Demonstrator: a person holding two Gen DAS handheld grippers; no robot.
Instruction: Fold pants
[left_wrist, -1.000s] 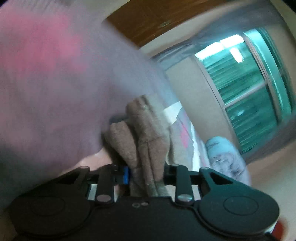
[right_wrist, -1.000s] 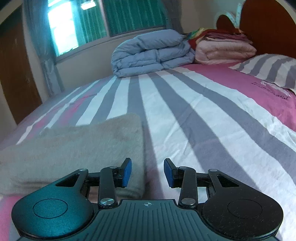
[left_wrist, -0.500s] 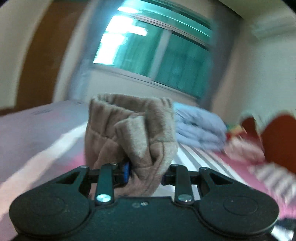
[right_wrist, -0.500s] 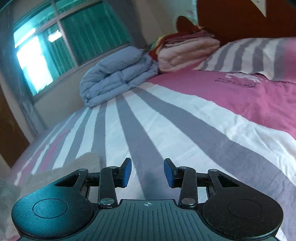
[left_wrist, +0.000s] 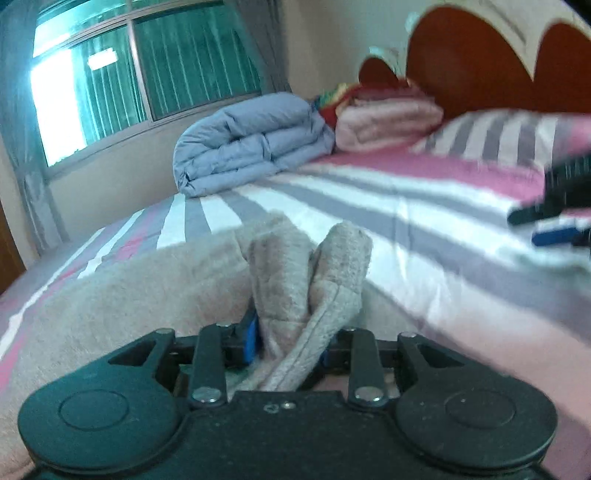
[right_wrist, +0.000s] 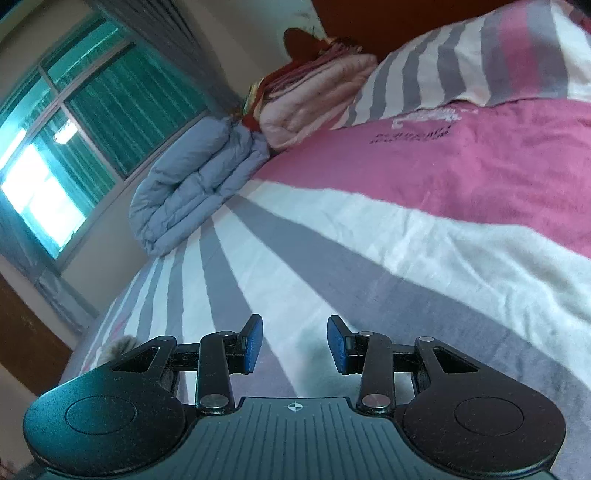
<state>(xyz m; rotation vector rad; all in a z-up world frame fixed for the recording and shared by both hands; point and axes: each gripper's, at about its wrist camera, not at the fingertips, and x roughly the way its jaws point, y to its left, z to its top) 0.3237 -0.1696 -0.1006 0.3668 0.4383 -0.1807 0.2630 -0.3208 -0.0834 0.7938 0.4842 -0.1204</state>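
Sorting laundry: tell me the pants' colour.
Beige, fuzzy pants, clearest in the left wrist view.

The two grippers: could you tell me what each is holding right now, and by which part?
The left gripper has a bunched edge of the beige fleece pants between its jaws, which have just been opening. The right gripper is open and holds nothing.

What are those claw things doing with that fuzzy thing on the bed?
A person is folding beige fleece pants on the striped bed. The left gripper has a bunched end of the pants between its jaws, which have just been opening. The right gripper is open and empty over the sheet.
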